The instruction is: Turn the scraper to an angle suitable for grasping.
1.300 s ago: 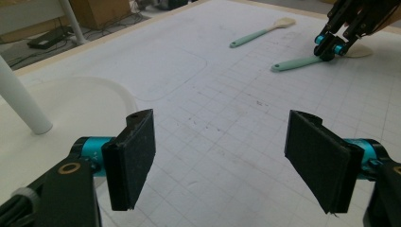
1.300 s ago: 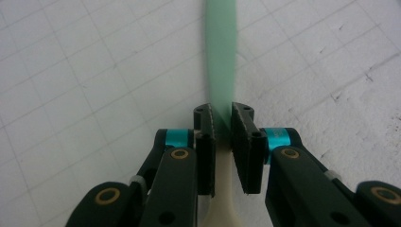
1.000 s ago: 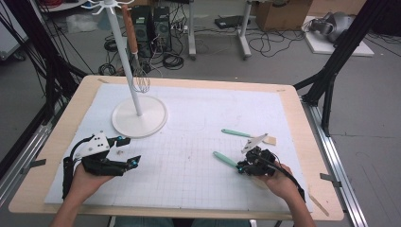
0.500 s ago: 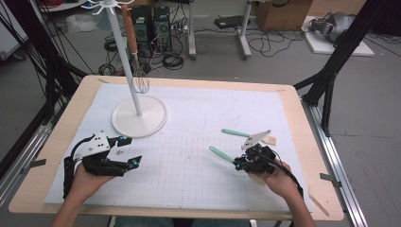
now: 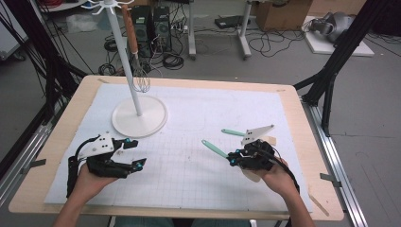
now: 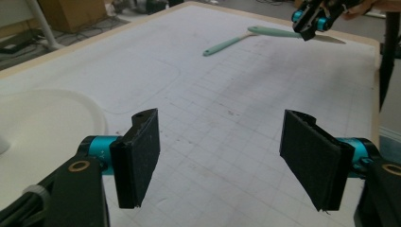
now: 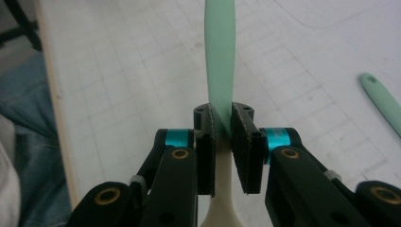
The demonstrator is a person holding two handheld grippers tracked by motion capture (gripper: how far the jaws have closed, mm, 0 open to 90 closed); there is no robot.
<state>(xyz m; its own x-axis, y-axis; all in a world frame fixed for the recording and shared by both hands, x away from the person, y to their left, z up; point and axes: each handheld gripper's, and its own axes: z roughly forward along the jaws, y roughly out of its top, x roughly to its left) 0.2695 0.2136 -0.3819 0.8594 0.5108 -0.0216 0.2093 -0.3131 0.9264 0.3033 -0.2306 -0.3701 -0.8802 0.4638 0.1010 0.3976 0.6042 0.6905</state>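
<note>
The right gripper clamps a green-handled spatula near the table's right edge, its cream blade mostly hidden under the jaws. A 2nd green handle lies just beyond, its head behind the gripper's plate. The left gripper, jaws just narrowing yet wide, holds nothing.
</note>
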